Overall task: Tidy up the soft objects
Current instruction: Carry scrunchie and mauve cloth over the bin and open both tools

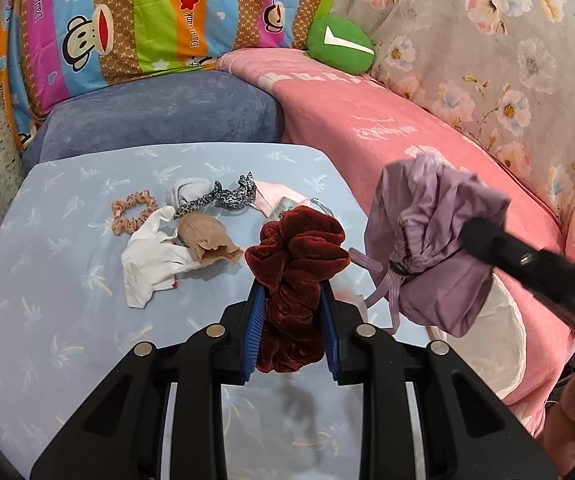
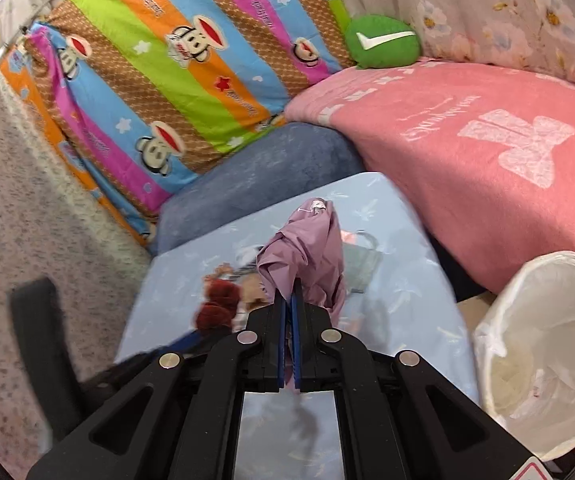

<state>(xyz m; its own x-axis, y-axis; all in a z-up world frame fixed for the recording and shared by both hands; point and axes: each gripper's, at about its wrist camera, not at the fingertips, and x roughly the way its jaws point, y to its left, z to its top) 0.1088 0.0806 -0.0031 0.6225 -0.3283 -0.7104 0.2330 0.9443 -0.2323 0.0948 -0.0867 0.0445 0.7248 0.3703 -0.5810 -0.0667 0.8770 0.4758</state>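
The left gripper [image 1: 292, 300] was held tilted downward above the light blue table [image 1: 47, 300], and its blue pads were pressed on a dark red velvet scrunchie [image 1: 293, 264], which was squeezed narrow between them. The scrunchie was carried clear of the table, its long axis lying along the fingers, with the bunched upper loop spread beyond the fingertips and the lower end hanging back toward the gripper body. The right gripper [image 2: 289, 304] was likewise angled downward over the table's right part, and its jaws were closed tight on a fold of a purple drawstring bag [image 2: 307, 256]. In the left wrist view the bag [image 1: 431, 248] was seen hanging from that gripper beside the scrunchie, just to its right, its gathered mouth and cord turned down and to the left and its rounded body raised toward the pink blanket [image 1: 367, 120]. On the table behind the scrunchie lay a small beige scrunchie [image 1: 133, 210], a white cloth [image 1: 151, 264], a tan sock [image 1: 203, 242], a leopard-print band [image 1: 227, 196] and a pale pink cloth [image 1: 271, 198], all close together. A white-lined bin [image 2: 543, 352] stood just right of the table.
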